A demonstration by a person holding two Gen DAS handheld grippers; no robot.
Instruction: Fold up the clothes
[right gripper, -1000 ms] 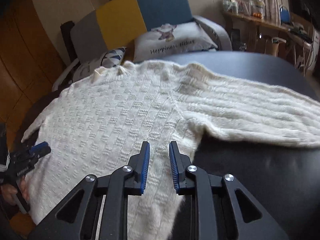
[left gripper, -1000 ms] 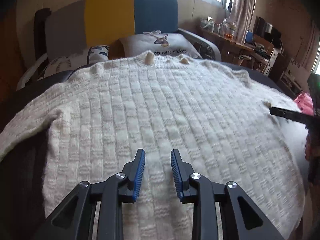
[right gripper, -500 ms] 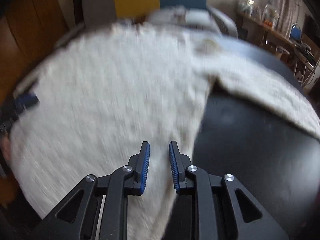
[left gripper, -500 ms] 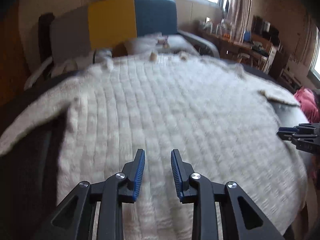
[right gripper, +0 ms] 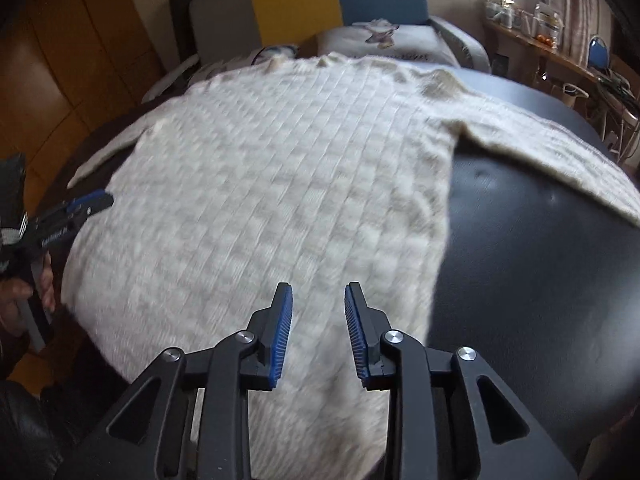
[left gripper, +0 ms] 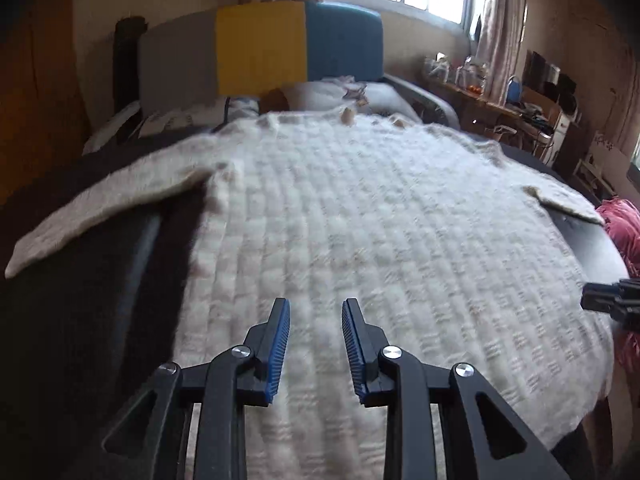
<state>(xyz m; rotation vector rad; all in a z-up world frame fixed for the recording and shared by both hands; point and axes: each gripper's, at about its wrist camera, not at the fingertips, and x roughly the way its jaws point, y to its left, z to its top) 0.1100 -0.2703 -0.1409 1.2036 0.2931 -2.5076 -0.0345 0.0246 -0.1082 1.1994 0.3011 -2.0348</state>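
Hovering over the hem end of the sweater, our left gripper point(left gripper: 314, 344) has its blue pads spread with nothing between them, and our right gripper point(right gripper: 318, 334) is the same: spread wide, empty, hanging above the knit near its lower right edge. In the right wrist view we can also spot the left one off at the sweater's far side, with a hand point(right gripper: 22, 296) wrapped round its handle.

The cream sweater point(left gripper: 360, 220) lies flat and face-up on the dark tabletop point(right gripper: 540, 260), neck pointing away toward the colour-block chair point(left gripper: 264, 48) and its printed cushion point(right gripper: 384, 40). Both sleeves are stretched out sideways, left sleeve point(left gripper: 104, 204) and right sleeve point(right gripper: 560, 148), neither one tucked over the body. So no fold shows anywhere in it right now.

Our guess at the step: we're lined up for grabbing, one claw per side. Whatever comes next calls for dropping the pads onto an edge, a sleeve or a hem corner, and pinching just the layers we mean to carry. This chunky knit looks floppy and thick, so a shallow bite could slip. Both views are a bit smeared, so exact height above the fabric is hard to call.
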